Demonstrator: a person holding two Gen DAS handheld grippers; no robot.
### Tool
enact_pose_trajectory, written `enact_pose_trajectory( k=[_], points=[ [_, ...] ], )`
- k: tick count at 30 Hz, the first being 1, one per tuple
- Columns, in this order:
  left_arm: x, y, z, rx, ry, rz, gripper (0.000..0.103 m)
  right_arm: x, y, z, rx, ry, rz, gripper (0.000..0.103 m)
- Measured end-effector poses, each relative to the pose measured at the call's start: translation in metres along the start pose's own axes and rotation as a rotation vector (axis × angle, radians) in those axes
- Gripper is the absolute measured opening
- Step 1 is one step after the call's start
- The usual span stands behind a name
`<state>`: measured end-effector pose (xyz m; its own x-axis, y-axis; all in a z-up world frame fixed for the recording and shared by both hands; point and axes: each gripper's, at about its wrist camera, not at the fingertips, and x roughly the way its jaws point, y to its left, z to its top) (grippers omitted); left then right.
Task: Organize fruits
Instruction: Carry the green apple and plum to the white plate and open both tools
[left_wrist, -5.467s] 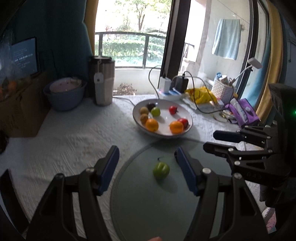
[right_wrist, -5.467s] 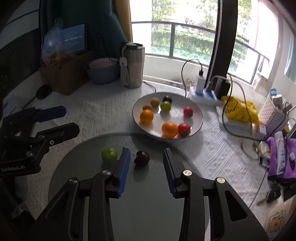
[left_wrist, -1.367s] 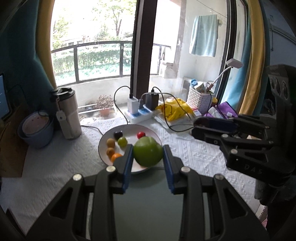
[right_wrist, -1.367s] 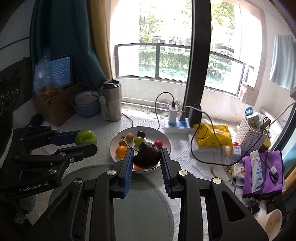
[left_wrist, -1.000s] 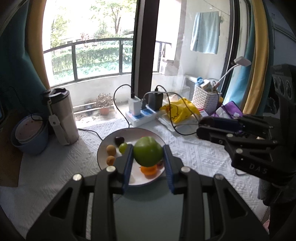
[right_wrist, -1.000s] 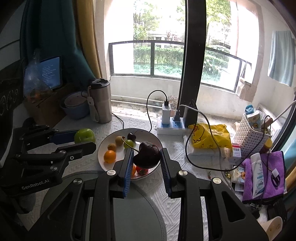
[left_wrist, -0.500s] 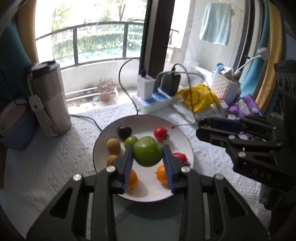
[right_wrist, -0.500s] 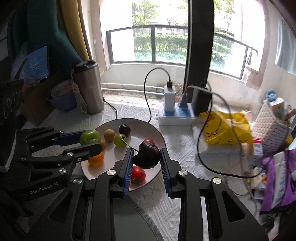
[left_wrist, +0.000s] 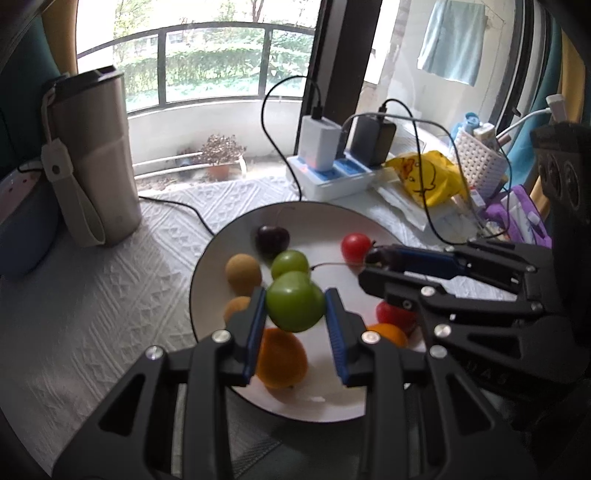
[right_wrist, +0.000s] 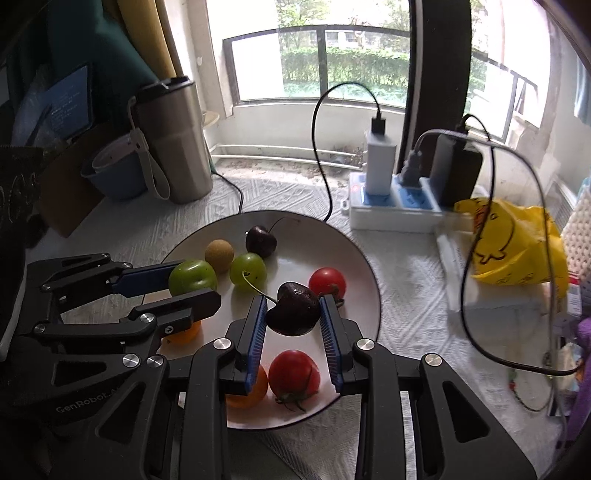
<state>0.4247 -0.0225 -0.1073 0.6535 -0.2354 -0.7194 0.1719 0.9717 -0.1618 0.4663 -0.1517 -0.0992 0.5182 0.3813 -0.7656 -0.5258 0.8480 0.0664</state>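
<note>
Tablecloth (left_wrist: 92, 280), white and quilted, covers the table under everything. Standing on it at the left is a steel tumbler (left_wrist: 92, 155) with a strap, and at the back a power strip (right_wrist: 399, 210) with chargers plugged in; a yellow bag (right_wrist: 517, 243) lies to the right of that.

Plate (left_wrist: 325, 221), white and round, sits in the middle of the cloth, and both grippers hang over it. On the plate lie two oranges (left_wrist: 282, 358), two tomatoes (right_wrist: 327, 282), a small green fruit (right_wrist: 247, 271), two tan round fruits (left_wrist: 243, 273) and a dark cherry (right_wrist: 260, 240) with its stem up (the second orange and one tomato are partly hidden behind the fingers in both views).

Left gripper (left_wrist: 295, 314) has its jaws closed narrow on a green plum (left_wrist: 293, 301), the blue pads pressing both sides. The plum is above the plate's left half, over the near orange and just in front of the small green fruit; whether it touches anything below cannot be told.

Right gripper (right_wrist: 293, 317) likewise clamps a second dark cherry (right_wrist: 293, 314) between its pads, the stem (right_wrist: 258, 290) sticking out to the left toward the small green fruit. This cherry sits above the plate's near right part, over the near tomato, clear of the plate surface as far as the right wrist view shows.
</note>
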Motion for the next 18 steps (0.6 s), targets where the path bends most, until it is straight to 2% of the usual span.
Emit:
enact_pose_trajectory(
  k=[18],
  points=[
    [0.008, 0.002, -0.001, -0.008, 0.020, 0.015, 0.034, 0.021, -0.001, -0.008, 0.012, 0.045, -0.002, 0.031]
  ],
)
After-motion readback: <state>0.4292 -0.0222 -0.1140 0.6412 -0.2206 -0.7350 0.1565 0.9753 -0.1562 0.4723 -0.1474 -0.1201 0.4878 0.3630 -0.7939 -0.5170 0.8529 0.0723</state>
